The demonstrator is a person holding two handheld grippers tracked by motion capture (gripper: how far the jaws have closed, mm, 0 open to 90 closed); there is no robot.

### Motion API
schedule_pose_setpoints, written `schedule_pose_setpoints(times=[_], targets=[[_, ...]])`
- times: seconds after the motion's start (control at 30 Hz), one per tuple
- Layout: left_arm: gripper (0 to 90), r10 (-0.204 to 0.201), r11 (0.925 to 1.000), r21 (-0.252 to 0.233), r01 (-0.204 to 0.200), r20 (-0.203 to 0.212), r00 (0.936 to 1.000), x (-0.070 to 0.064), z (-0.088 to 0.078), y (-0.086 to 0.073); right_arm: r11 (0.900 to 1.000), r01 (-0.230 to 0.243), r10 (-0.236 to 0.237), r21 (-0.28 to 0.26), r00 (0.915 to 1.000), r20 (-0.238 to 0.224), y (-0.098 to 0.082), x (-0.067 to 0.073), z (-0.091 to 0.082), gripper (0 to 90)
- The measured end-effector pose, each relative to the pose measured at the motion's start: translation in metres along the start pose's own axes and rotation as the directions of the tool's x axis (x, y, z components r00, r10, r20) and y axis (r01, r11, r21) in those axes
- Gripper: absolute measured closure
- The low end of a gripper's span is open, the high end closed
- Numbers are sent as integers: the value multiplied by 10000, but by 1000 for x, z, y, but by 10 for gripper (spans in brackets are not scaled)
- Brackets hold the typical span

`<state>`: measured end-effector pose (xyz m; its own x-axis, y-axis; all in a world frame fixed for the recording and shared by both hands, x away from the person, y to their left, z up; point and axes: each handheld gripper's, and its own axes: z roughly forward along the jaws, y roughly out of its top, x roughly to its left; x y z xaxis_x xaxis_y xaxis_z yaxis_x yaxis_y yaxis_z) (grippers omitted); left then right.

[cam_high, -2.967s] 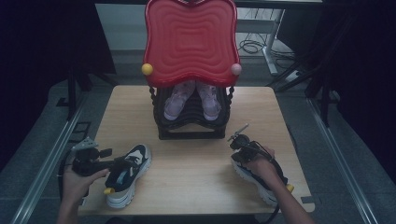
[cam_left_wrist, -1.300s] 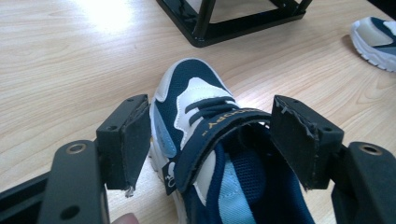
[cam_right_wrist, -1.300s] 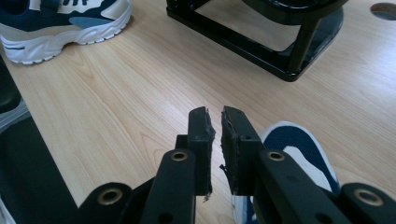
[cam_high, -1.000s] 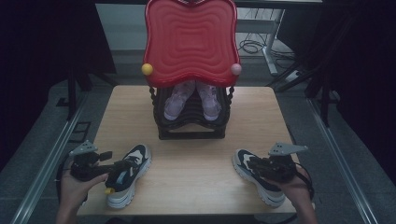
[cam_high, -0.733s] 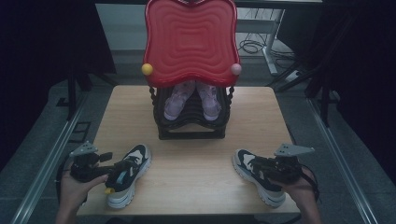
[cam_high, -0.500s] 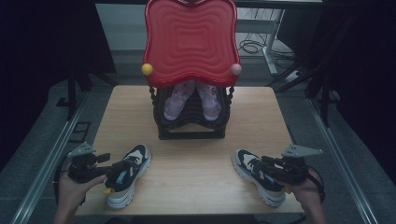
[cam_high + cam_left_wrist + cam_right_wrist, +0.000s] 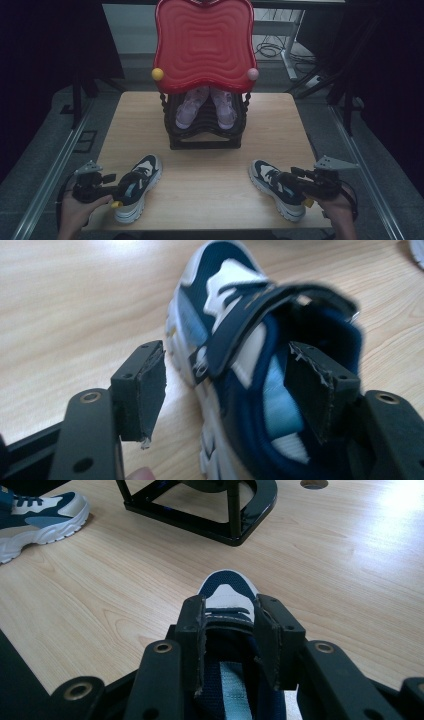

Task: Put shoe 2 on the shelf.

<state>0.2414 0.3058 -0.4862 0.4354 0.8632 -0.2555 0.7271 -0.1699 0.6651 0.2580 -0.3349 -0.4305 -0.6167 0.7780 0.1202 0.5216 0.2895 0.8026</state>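
At the desk's near edge, tools on both sneakers.
Right tool (image 7: 295, 176) has slid rightward, jaws opening astride the right sneaker (image 7: 276, 188); left tool (image 7: 116, 189), wide, narrows slightly around the left sneaker (image 7: 138, 185).

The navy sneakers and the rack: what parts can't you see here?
- Right sneaker: in the high view the right hand-held gripper covers its heel.
- Left sneaker: in the left gripper view the heel is cut off by the bottom edge, and the strap is blurred.
- Pink shoes: the red tray hides their heels.
- Black rack: cut off at the top of the right gripper view.
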Motion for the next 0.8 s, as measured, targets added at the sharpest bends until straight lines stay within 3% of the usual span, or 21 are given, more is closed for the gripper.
schedule_pose_setpoints(times=[0.23, 0.8], targets=[[384, 140, 9999, 10, -140, -62, 9999, -2, 6, 3, 10000, -61, 61, -12, 10000, 41, -1, -1, 0, 654], [653, 224, 9997, 25, -223, -104, 9997, -9, 11, 3, 9993, -350, 356, -135, 9983, 464, -9, -13, -17, 611]])
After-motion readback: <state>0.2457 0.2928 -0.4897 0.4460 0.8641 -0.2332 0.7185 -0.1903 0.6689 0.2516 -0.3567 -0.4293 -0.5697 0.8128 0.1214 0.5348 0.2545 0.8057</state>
